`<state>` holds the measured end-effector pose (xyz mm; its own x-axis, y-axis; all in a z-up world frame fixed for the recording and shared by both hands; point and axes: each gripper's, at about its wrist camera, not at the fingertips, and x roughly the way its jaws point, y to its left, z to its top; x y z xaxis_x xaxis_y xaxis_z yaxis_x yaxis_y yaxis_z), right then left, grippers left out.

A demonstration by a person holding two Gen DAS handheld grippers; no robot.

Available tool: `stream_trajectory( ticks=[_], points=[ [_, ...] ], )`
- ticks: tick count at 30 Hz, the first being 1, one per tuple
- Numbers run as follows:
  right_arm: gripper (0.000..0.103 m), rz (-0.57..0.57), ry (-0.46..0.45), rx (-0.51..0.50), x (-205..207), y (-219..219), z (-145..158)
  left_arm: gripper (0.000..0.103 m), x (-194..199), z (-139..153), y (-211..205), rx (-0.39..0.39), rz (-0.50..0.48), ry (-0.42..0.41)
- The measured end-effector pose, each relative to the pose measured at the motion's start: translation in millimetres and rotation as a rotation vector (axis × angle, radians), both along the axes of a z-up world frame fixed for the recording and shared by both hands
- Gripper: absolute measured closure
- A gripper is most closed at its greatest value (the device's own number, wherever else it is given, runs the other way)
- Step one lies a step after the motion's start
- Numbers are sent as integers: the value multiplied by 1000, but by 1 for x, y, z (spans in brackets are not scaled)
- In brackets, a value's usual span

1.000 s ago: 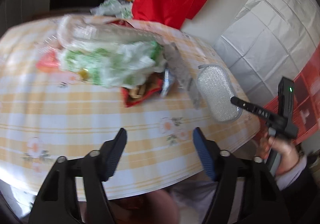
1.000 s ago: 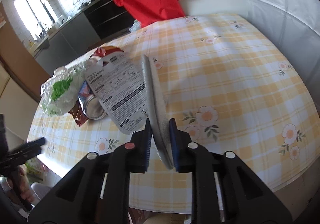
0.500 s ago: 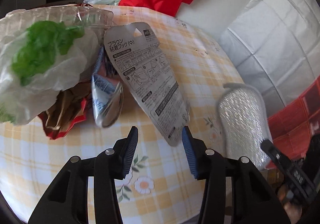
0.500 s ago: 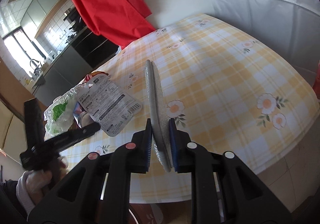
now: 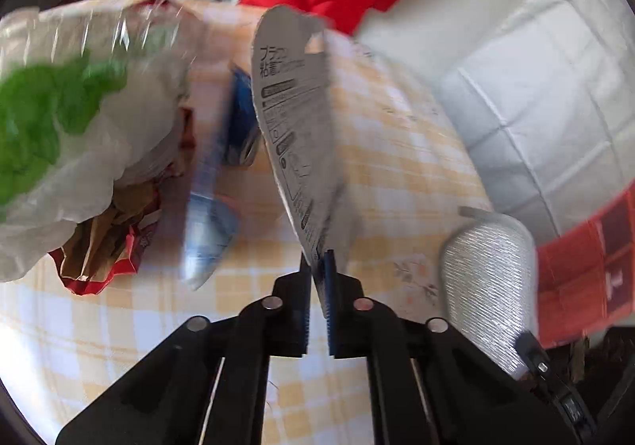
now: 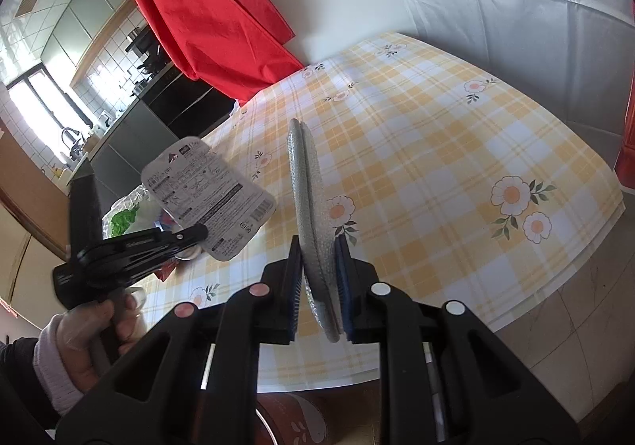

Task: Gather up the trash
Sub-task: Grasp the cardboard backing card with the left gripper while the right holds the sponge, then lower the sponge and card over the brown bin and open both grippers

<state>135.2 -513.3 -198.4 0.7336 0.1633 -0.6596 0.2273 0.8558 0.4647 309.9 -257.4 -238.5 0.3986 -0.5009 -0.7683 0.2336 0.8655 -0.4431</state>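
My left gripper [image 5: 317, 278] is shut on the lower edge of a grey printed packaging card [image 5: 297, 127] and holds it lifted off the table; the card also shows in the right wrist view [image 6: 206, 195], with the left gripper [image 6: 198, 233] clamped on it. My right gripper [image 6: 317, 266] is shut on a silver sponge pad [image 6: 307, 199], held on edge above the table; it shows in the left wrist view [image 5: 484, 286] too. More trash lies at the left: a white-and-green plastic bag [image 5: 59, 135], a red snack wrapper [image 5: 107, 246] and a blurred blue wrapper [image 5: 210, 215].
The yellow checked tablecloth [image 6: 436, 167] covers the table, its front edge near me. A red cloth [image 6: 206, 8] hangs behind the table. A white padded sheet [image 5: 535, 88] stands at the right. Kitchen counters [image 6: 119, 119] are at the far left.
My left gripper has closed on the packaging card and lifted it off the table. My right gripper still holds the sponge pad and has drifted slightly up and back.
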Motion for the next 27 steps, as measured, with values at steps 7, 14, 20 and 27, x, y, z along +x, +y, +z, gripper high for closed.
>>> stream_trajectory(
  ticks=[7, 14, 20, 27],
  points=[
    [84, 15, -28, -8, -3, 12, 12, 102, -31, 36, -1, 9, -122, -105],
    [84, 39, -47, -28, -12, 29, 29, 102, -55, 56, 16, -28, -143, -130],
    [84, 54, -68, -33, -24, 39, 44, 102, -79, 81, 43, -59, -160, -172],
    [84, 121, -100, -41, -36, 64, 62, 102, -123, 105, 100, -84, -189, -210]
  ],
)
